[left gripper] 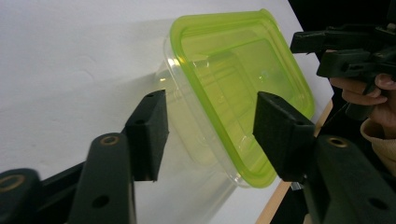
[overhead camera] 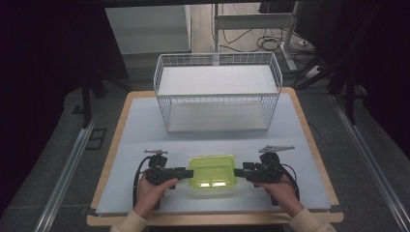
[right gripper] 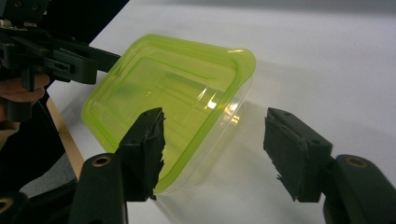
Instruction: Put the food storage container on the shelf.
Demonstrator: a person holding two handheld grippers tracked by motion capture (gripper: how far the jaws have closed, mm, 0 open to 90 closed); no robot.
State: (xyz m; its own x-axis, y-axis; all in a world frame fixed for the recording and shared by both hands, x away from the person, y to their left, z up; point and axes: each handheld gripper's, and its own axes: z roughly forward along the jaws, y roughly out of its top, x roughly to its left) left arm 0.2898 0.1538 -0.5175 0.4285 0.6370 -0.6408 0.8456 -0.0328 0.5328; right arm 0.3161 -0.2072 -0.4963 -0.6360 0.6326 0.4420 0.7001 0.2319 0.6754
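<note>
A clear plastic container with a lime-green lid [overhead camera: 212, 175] sits on the table near the front edge. My left gripper [overhead camera: 187, 172] is at its left end and my right gripper [overhead camera: 238, 172] at its right end, both pointing inward. In the left gripper view the container [left gripper: 243, 70] lies tilted across the frame, and my left gripper [left gripper: 212, 135] stands open with the container's near end between its jaws. In the right gripper view my right gripper [right gripper: 217, 149] is likewise open, and the container's [right gripper: 163, 88] near corner lies between its jaws. Neither gripper squeezes the container.
A white wire basket [overhead camera: 217, 92] stands at the back middle of the grey-topped table [overhead camera: 145, 135]. The wooden table edge [overhead camera: 212, 220] runs close below the container. Each gripper view shows the other gripper [left gripper: 345, 51] [right gripper: 46, 51] beyond the container.
</note>
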